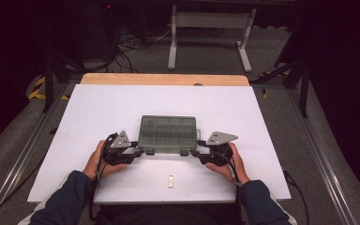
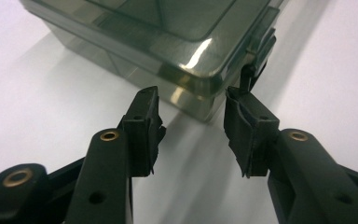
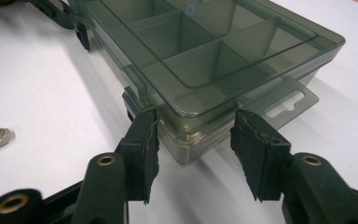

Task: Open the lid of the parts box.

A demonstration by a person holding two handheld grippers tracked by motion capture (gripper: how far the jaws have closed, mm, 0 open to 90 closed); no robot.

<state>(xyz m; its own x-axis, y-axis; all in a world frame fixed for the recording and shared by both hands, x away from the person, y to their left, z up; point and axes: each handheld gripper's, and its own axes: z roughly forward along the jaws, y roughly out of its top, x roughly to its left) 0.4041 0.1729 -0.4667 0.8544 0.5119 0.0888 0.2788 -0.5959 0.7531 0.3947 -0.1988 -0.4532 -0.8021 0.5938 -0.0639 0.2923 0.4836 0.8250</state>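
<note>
One smoky translucent plastic compartment box [image 1: 168,133], lid down, lies flat on the white bench top [image 1: 98,117], directly ahead of both grippers and between them. The left gripper [image 2: 192,116] stands part open at the box's near left corner: that corner sits in the gap between the pads, and neither pad presses on it as far as can be seen. The right gripper [image 3: 193,140] is likewise part open at the near right corner; its one pad looks to touch the box wall beside a front latch [image 3: 135,88], the other stands clear, so nothing is gripped. A small silvery metal piece [image 1: 170,181] lies behind the grippers, near the person's side of the bench.

Risk, as judged: the corners are rounded and glossy, so a closing pad could skid off and shove the box across the smooth bench. Uneven closing on the two sides would twist it. A pad catching a latch could spring the lid.

The right gripper view shows the inner dividers and the hanging tab [image 3: 289,100]. The left gripper view shows the dark latch [image 2: 261,51] just beyond its pad. The high view shows both hands level with each other, flanking the box.
</note>
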